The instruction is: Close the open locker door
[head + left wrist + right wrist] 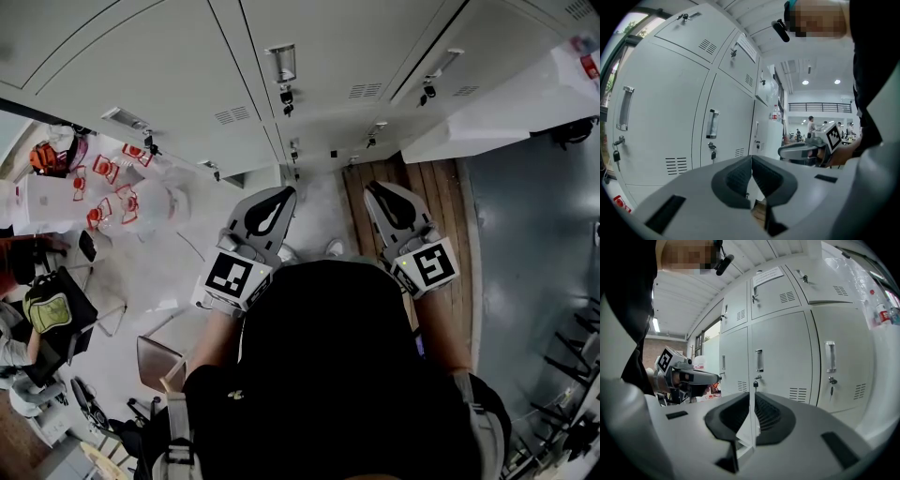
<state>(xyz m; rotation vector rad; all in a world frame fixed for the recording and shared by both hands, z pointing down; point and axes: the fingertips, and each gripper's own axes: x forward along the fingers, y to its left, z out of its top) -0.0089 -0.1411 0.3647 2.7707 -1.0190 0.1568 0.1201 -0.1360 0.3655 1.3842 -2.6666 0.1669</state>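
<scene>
I stand in front of a wall of grey-white lockers (178,75) with handles and hanging keys. At the right, one locker door (506,112) swings out from the row. It shows as a white panel (881,390) at the edge of the right gripper view and further back (765,131) in the left gripper view. My left gripper (281,193) and right gripper (373,187) are held side by side low in front of me, short of the lockers. Both are shut with nothing between the jaws, and neither touches the door.
A table (47,202) with several red-capped containers stands at the left, with a chair (155,361) and a yellow-green bag (52,309) near it. A red-capped bottle (776,112) shows by the open door. People (811,124) stand far off in the hall.
</scene>
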